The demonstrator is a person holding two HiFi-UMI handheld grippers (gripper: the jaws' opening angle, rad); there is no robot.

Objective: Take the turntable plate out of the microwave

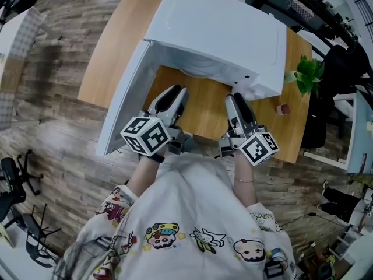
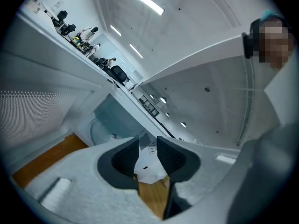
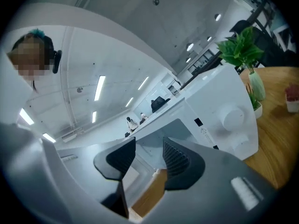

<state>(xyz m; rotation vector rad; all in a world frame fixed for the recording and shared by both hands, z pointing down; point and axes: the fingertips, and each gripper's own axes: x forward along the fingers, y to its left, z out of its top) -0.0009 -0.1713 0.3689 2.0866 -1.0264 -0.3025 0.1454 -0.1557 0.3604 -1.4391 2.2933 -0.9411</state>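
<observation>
A white microwave (image 1: 221,28) stands on a wooden table (image 1: 116,39) with its door (image 1: 125,92) swung open to the left. The glass turntable plate (image 2: 105,125) lies inside the cavity, seen in the left gripper view; in the head view the microwave's top hides most of the cavity. My left gripper (image 1: 175,92) (image 2: 148,146) hovers in front of the opening, open and holding nothing. My right gripper (image 1: 234,101) (image 3: 149,150) hangs beside it near the control panel (image 3: 236,118), also open and holding nothing.
A small potted plant (image 1: 306,74) (image 3: 240,55) and a little red object (image 1: 284,108) sit on the table right of the microwave. The open door blocks the left side. An office chair (image 1: 11,179) stands on the floor at lower left.
</observation>
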